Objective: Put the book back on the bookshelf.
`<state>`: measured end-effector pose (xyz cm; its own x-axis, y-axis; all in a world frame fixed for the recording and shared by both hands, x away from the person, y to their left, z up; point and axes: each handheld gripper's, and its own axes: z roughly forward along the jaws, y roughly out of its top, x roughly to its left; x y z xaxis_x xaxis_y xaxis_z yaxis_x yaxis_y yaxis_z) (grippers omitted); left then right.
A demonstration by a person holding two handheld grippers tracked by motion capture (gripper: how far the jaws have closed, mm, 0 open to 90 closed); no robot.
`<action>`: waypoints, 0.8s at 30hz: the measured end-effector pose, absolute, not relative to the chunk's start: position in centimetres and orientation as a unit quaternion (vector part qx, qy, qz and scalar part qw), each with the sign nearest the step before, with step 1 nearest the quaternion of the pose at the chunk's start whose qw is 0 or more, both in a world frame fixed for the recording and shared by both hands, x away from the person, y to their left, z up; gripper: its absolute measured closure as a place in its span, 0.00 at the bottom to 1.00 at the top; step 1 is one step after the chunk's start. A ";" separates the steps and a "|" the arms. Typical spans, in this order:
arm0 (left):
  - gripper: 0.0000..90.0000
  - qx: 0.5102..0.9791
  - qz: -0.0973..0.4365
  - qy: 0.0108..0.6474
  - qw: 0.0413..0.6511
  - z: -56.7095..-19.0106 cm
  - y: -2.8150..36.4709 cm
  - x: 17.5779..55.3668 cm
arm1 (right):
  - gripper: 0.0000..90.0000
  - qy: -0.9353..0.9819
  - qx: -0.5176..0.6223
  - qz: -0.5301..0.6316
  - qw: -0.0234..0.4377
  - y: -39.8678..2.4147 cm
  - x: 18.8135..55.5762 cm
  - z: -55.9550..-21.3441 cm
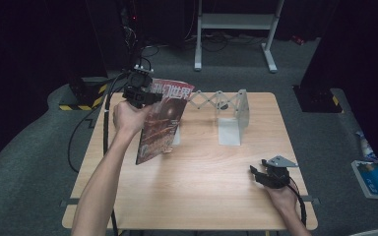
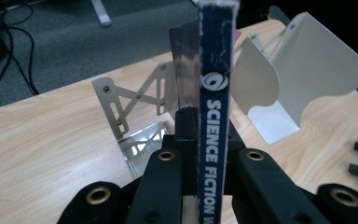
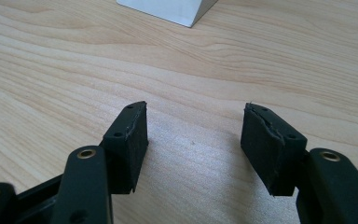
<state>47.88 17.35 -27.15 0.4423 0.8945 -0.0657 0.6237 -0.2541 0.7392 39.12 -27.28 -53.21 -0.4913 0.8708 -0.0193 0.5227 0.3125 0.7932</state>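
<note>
A magazine (image 1: 161, 124) with a red and dark cover is held upright above the left part of the wooden table (image 1: 202, 172). My left gripper (image 1: 139, 94) is shut on its top edge near the spine. In the left gripper view the blue spine (image 2: 216, 93) reads "SCIENCE FICTION" and runs up between the jaws of my left gripper (image 2: 209, 140). Just behind the magazine stands a white expandable metal book rack (image 1: 231, 115), its end plates (image 2: 307, 70) upright. My right gripper (image 1: 260, 173) rests low at the table's front right; it (image 3: 193, 135) is open with only bare wood between its pads.
A white metal frame (image 1: 236, 22) stands on the floor beyond the table. A yellow-and-black striped block (image 1: 86, 98) lies off the left edge, and some packets (image 1: 374, 177) lie on the floor at right. The left gripper's cable (image 1: 106, 123) hangs along the table's left side.
</note>
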 end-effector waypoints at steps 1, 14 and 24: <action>0.93 0.765 0.192 0.496 0.364 -27.2 17.5 47.9 | 0.46 0.777 0.449 0.378 0.231 -27.3 39.1 -53.2; 0.93 0.730 0.221 0.519 0.387 -28.2 18.3 48.9 | 0.46 0.777 0.448 0.378 0.231 -27.3 39.1 -53.2; 0.93 0.705 0.240 0.524 0.413 -29.1 18.0 49.7 | 0.46 0.777 0.448 0.378 0.232 -27.3 39.1 -53.2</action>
